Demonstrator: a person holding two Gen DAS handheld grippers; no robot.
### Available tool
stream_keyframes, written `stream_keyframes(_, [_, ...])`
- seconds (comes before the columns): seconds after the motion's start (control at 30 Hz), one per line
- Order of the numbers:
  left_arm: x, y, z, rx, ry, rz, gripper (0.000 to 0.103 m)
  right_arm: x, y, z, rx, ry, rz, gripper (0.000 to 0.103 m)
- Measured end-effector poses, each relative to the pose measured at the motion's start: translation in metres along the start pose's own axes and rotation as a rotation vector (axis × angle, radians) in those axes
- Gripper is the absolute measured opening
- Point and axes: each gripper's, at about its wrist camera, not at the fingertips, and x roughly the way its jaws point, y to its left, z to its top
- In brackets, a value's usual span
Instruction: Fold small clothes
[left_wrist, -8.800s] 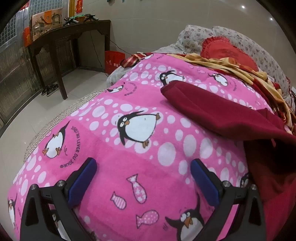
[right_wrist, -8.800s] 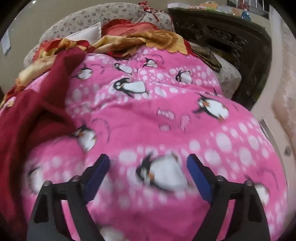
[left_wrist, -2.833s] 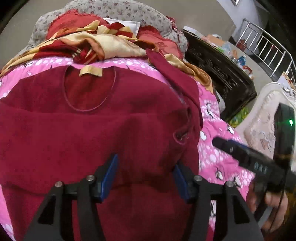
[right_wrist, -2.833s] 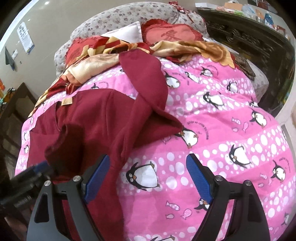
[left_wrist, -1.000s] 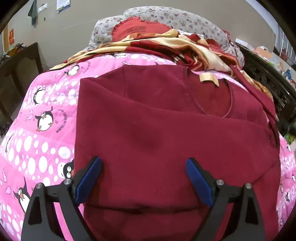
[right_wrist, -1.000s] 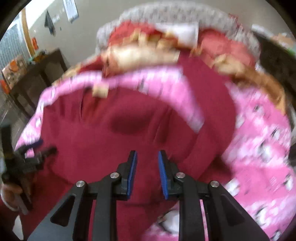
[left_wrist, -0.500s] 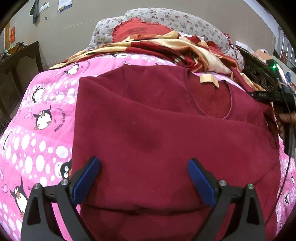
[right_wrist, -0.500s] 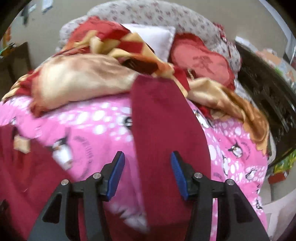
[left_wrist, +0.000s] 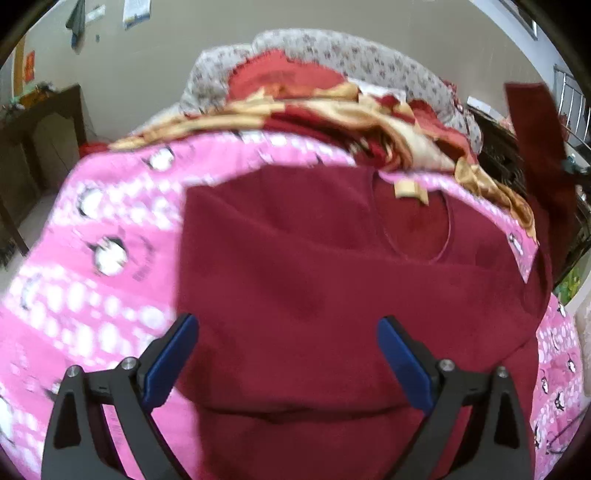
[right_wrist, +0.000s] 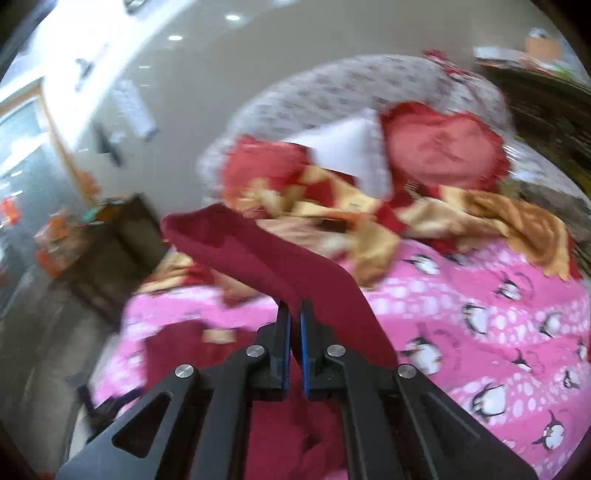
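Sweater sleeve (right_wrist: 280, 266) is pinched in the right gripper (right_wrist: 294, 325), whose 2 blue pads are clamped together on the dark red cloth and hold it lifted above the bed. From the left wrist view the same sleeve (left_wrist: 539, 155) hangs in the air past the right edge of the bed, well apart from the garment's body.

The left gripper (left_wrist: 288, 354) hovers with its jaws spread wide, nothing between them, over the lower half of the red sweater (left_wrist: 332, 277), which lies flat on the pink penguin quilt (left_wrist: 92, 258), neckline toward the pillows (left_wrist: 332, 55) at the head edge.

Risks, as I judge them: only 1 thin bite of fabric is held, so a quick swing could pull the sleeve free. With the left jaws not pinning the body, dragging the sleeve across may tug the shoulder and wrinkle the flat panel. The loose cuff end could also flop or twist and land creased.
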Motion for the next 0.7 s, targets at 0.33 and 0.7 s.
stream_keyframes(0.33, [-0.063,0.057,0.017,-0.146,-0.110,-0.013,0.100,0.016,0.127,-0.017,-0.184,0.171,0.388,0.031])
stream_keyframes(0.7, [-0.081,0.083,-0.007,-0.075,-0.097,-0.006,0.100,0.176,0.170,-0.079,-0.265,0.605,0.402,0.031])
